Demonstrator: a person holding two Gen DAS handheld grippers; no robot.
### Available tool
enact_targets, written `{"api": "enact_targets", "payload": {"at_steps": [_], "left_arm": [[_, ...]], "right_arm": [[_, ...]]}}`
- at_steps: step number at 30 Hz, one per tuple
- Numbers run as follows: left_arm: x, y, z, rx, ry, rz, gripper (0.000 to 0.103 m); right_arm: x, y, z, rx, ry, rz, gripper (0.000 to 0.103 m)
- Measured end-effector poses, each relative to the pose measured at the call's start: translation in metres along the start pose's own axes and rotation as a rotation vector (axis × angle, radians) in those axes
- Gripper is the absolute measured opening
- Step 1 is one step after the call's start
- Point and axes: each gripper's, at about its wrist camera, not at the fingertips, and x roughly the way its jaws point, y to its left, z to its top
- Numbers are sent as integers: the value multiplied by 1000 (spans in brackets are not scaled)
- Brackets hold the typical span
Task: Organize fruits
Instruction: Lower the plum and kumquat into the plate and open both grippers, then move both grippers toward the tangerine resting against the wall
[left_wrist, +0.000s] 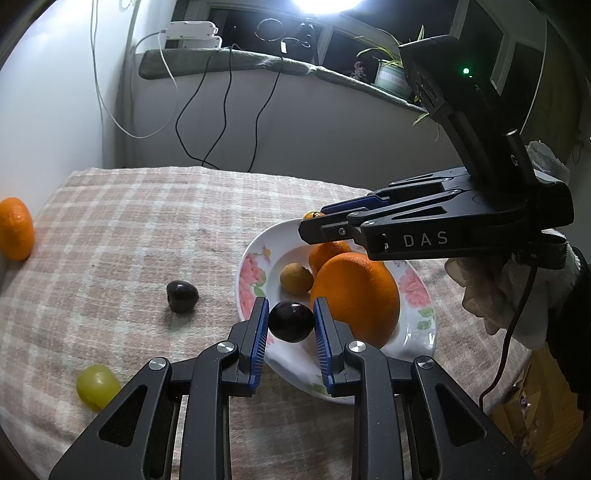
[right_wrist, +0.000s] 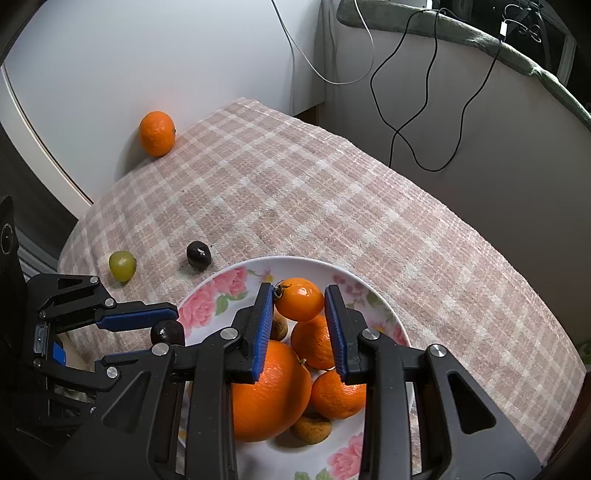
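Two grippers carry fruit above the white flower-printed plate (right_wrist: 207, 295) for dropping in: left gripper (left_wrist: 291, 323) fingers pinching a dark round plum (left_wrist: 291, 322), right gripper (right_wrist: 299, 325) fingers pinching a small orange tomato (right_wrist: 300, 299).

Left wrist: close, angled down from plate's (left_wrist: 255, 266) near side.
Right wrist: close, steeply above plate (right_wrist: 207, 291).
Shared: plate, cloth (left_wrist: 147, 229).

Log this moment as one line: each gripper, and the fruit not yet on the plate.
left gripper: shut on dark grape | right gripper: shut on small orange tomato | plate | loose: mandarin, green grape, dark fruit
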Motion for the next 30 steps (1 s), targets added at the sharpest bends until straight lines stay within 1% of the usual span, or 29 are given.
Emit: {"api": "enact_targets", "payload": {"at_steps": [2,3,4,5,7,9,11,13,14,16,18,19,20,22,26,30], "left_arm": [[0,0,0,-1,1,1,24],[0,0,0,0,1,0,26],[0,0,0,0,0,0,31],[0,0,0,1,-1,0,33],[-1,-1,1,3,-3,-2,33],[-2,-2,1,6,-3,-2,33],[-2,-2,1,6,-4,-1,39],[-3,-2,2,5,-5,0,39],[-3,-2,2,4,-5,1,41],[-3,-2,1,4,-6,3,47],[-4,-2,1,6,-8,5,51],[-5,-3,1,8,-9,7,54],[-5,-3,1,8,-10,8,60],[-6,-3,1,8,-13,12,66],[-9,-3,2,3,-16,21,70],[-13,3,4,-15,-26,27,70]], "right_arm": [[0,0,-1,0,2,0,29],[0,0,-1,-1,3,0,29],[0,0,-1,-3,4,-3,30],[0,0,-2,-3,5,-5,32],[-1,1,-2,-4,0,-8,44],[-3,1,-2,-8,-8,-15,51],[-5,1,-2,-9,-12,-18,55],[-7,1,-1,-12,-17,-24,63],[-7,1,-1,-13,-19,-26,66],[-9,1,0,-12,-25,-31,74],[-10,2,1,-11,-30,-32,79],[-11,2,1,-8,-33,-33,82],[-12,2,2,-7,-35,-31,83],[-12,3,3,-7,-36,-26,84],[-12,7,6,-18,-36,-39,85],[-14,12,10,-25,-37,-33,86]]}}
